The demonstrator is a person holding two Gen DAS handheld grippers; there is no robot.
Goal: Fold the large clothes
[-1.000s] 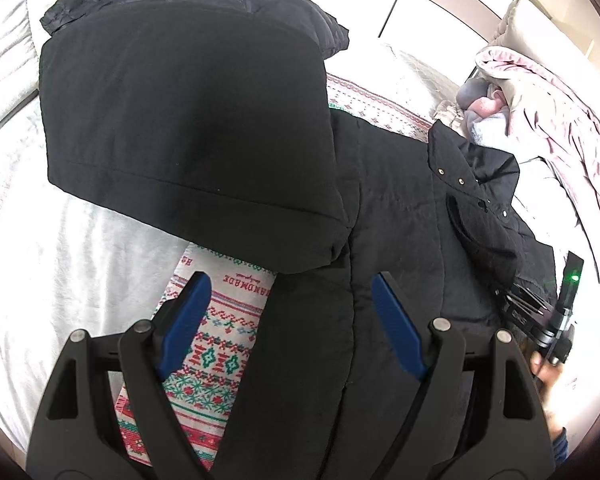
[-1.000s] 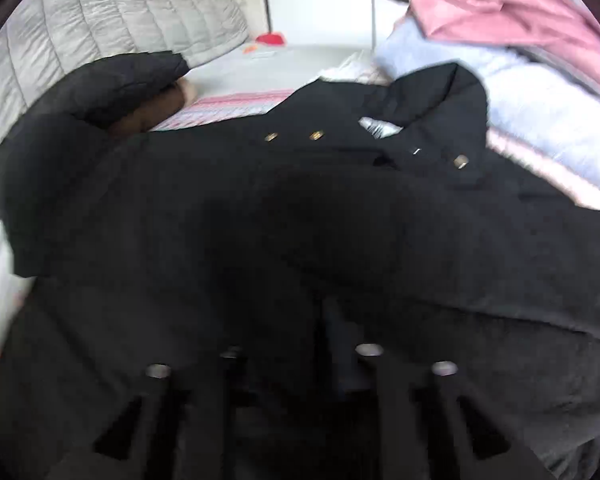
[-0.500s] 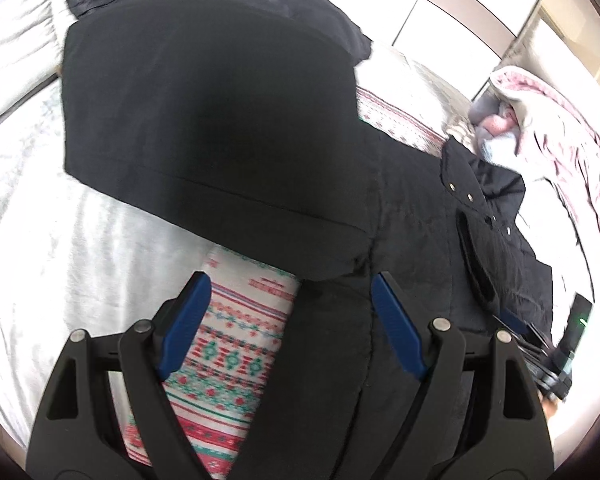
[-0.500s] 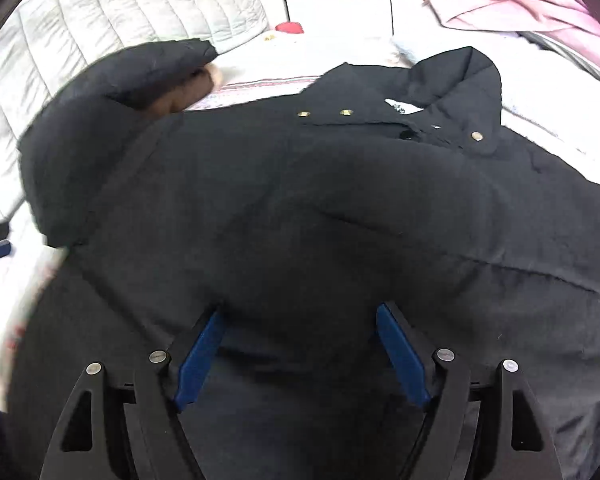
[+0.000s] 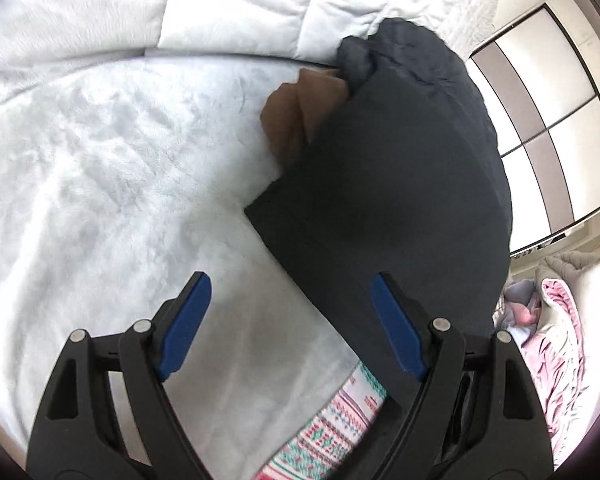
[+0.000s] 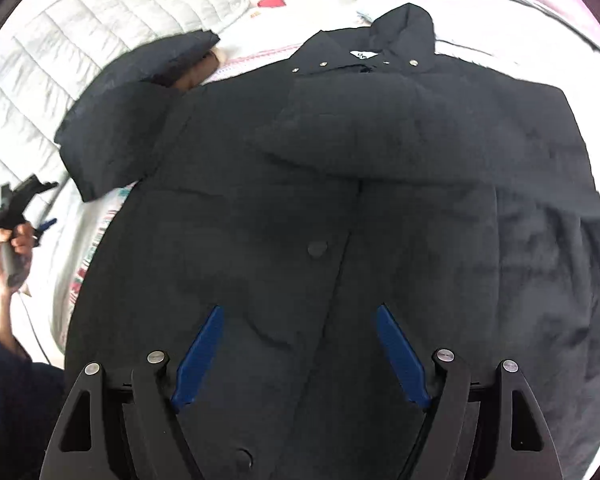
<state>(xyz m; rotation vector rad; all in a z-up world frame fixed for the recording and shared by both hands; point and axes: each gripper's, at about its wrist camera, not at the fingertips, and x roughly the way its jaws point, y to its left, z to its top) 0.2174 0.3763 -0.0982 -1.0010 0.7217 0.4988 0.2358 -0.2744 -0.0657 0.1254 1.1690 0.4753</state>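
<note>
- A black coat (image 6: pixel 340 184) is seen laid front-up on a white bed cover (image 5: pixel 100 168), with its collar (image 6: pixel 380 46) at the far end and a patterned blanket (image 5: pixel 332 436) beneath it
- The far sleeve appears already laid across the chest (image 6: pixel 380 136), so the sleeve-folding step is judged to be partly done
- The near sleeve (image 5: pixel 400 184) is spread outward over the bed cover; its brown lining (image 5: pixel 296 116) is exposed at the cuff
- The left claw (image 5: pixel 290 320) is held wide open above the lower edge of that sleeve, with nothing gripped between its blue pads (image 5: pixel 184 324)
- The right claw (image 6: pixel 300 356) is also held wide open, over the lower front of the coat near a button (image 6: pixel 317 248), and nothing is held in it
- A pile of pink bedding (image 5: pixel 556 340) lies at the side, well apart from the coat
- The step in hand is judged to be the folding in of the remaining sleeve
- The next move calls for the sleeve edge to be pinched by the left claw near the cuff, lifted, and carried across the chest; the padded cloth is thick, so a deep bite is likely needed, and the body may need to be pinned by the right claw
</note>
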